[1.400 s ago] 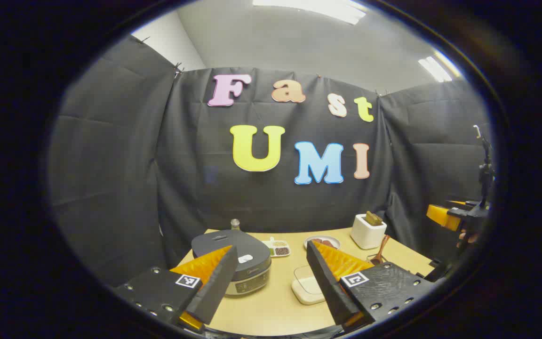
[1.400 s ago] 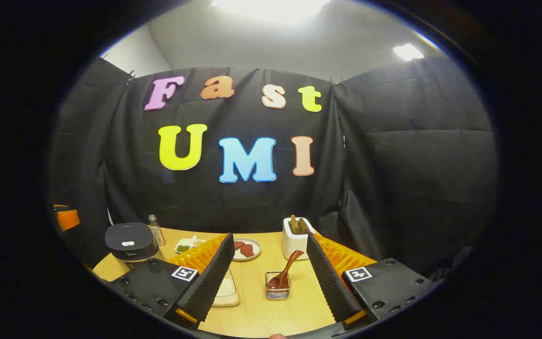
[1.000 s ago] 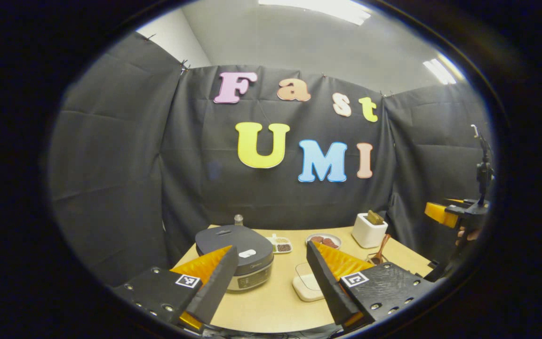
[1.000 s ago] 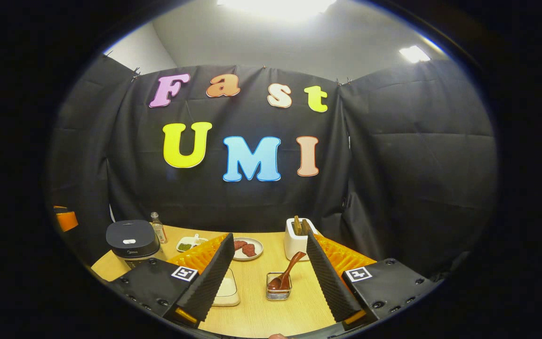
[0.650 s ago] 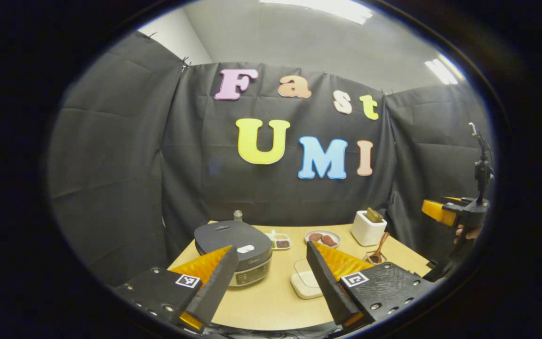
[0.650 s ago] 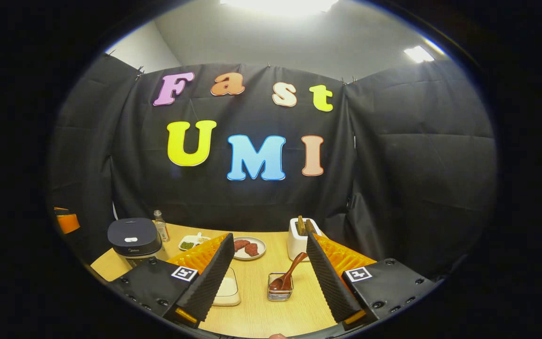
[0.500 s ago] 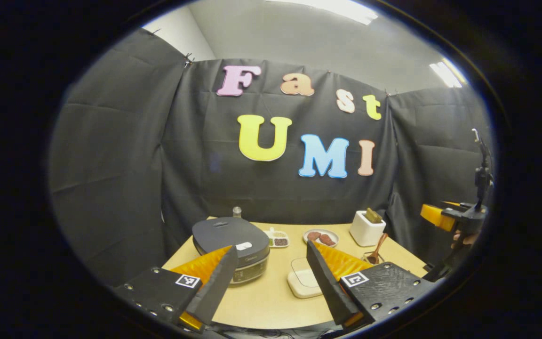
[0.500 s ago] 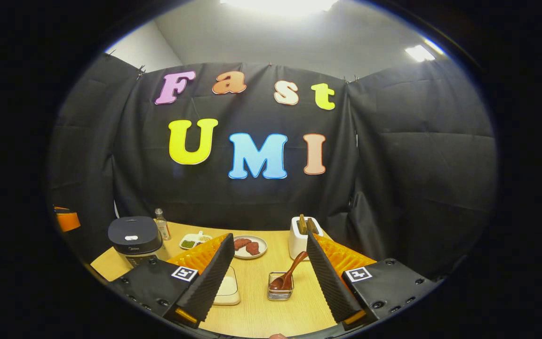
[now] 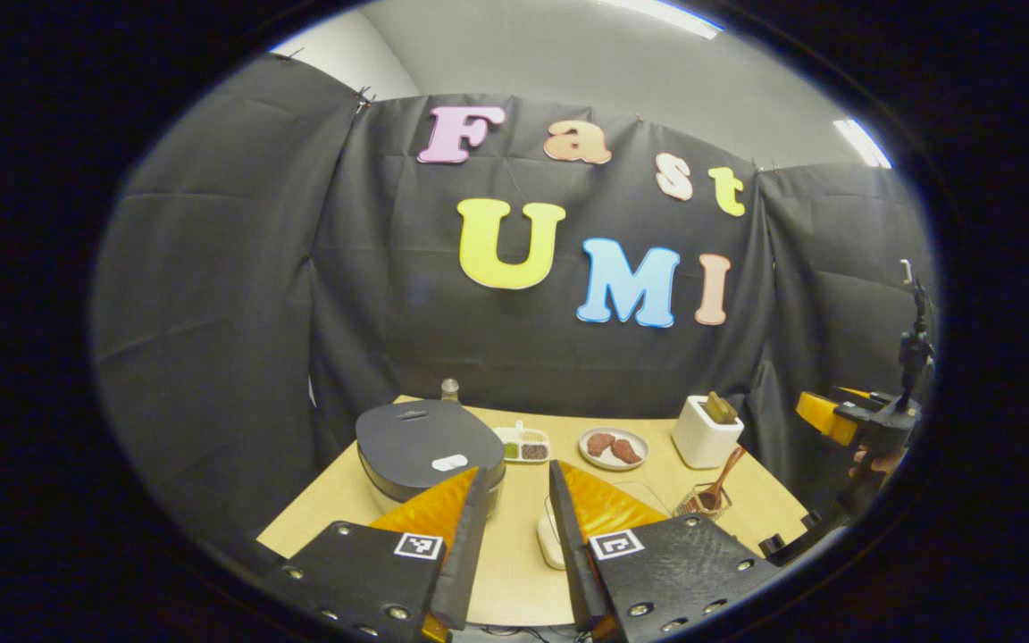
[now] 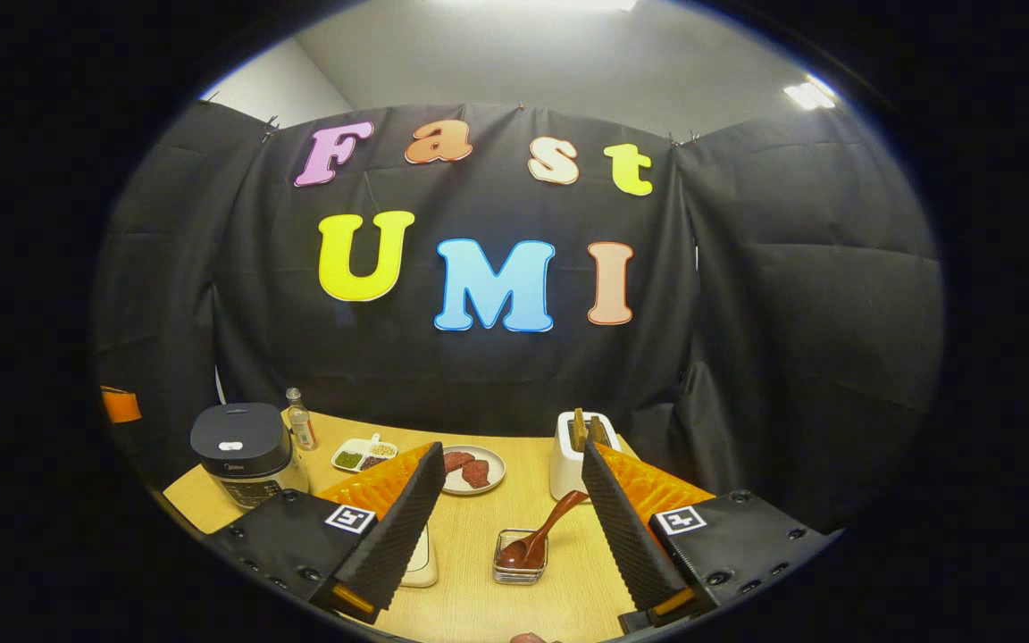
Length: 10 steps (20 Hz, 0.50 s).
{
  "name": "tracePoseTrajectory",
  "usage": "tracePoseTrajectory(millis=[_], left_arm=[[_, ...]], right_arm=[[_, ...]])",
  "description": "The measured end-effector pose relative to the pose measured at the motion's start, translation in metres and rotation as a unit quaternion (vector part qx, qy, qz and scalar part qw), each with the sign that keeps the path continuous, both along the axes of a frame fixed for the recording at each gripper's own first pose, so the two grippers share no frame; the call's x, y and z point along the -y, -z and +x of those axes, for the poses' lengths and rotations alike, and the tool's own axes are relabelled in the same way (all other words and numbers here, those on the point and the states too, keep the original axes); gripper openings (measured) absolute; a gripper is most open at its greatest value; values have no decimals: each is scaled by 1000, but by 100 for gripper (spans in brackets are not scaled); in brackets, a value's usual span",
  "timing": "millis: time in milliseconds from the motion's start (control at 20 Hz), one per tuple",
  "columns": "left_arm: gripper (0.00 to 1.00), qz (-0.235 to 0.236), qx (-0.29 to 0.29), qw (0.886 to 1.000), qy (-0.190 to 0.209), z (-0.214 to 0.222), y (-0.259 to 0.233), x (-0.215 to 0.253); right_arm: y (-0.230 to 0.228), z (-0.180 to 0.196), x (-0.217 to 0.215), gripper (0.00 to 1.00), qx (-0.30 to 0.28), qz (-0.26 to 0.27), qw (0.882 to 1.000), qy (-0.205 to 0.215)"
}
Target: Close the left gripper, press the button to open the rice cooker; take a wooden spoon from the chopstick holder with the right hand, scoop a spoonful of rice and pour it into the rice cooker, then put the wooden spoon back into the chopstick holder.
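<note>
A: Orientation of the wooden spoon [image 10: 539, 534]?

B: In the right gripper view its bowl is seated in the chopstick holder [image 10: 519, 557], a small wire basket on the table [image 10: 470, 580]. The handle is tilted up and away toward the right, its end near the base of the white container [image 10: 571, 469]. The long axis is slanted, not upright.

A: Rice cooker?

B: The rice cooker [image 9: 425, 446] is seen at the table's left side with its dark lid lying flat and shut; the pale button [image 9: 449, 463] is noted on the lid near the front edge.

A: Tongs?

B: The left gripper [image 9: 514, 487] is held above the near table edge, its fingers drawn to a narrow gap with nothing between them; not fully clenched. The right gripper [image 10: 507, 469] is spread wide and empty, the spoon seen between its fingers but farther off.

A: Surroundings?

B: A bottle [image 10: 302, 429] is recorded just behind the cooker, then a divided dish [image 10: 363, 455] with green and brown grains, then a plate [image 10: 472, 470] with two reddish pieces. Brown sticks are seen standing in the white container. A pale lidded box [image 9: 550, 545] is partly hidden behind the left gripper's fingers; its contents cannot be told.
</note>
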<state>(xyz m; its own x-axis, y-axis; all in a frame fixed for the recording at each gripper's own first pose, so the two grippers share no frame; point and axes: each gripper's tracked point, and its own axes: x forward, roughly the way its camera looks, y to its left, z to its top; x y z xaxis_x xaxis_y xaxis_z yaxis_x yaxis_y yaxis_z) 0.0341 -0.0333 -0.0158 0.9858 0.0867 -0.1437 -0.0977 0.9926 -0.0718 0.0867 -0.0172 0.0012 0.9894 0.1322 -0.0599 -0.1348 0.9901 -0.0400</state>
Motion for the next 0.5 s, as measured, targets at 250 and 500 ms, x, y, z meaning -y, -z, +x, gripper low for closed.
tracePoseTrajectory(millis=[250, 500], left_arm=[[15, 11, -28, 999, -13, 40, 0, 36], [1, 48, -61, 996, -33, 56, 9, 60]], right_arm=[[10, 40, 23, 97, -3, 7, 1000, -23], [33, 66, 46, 98, -20, 9, 999, -31]])
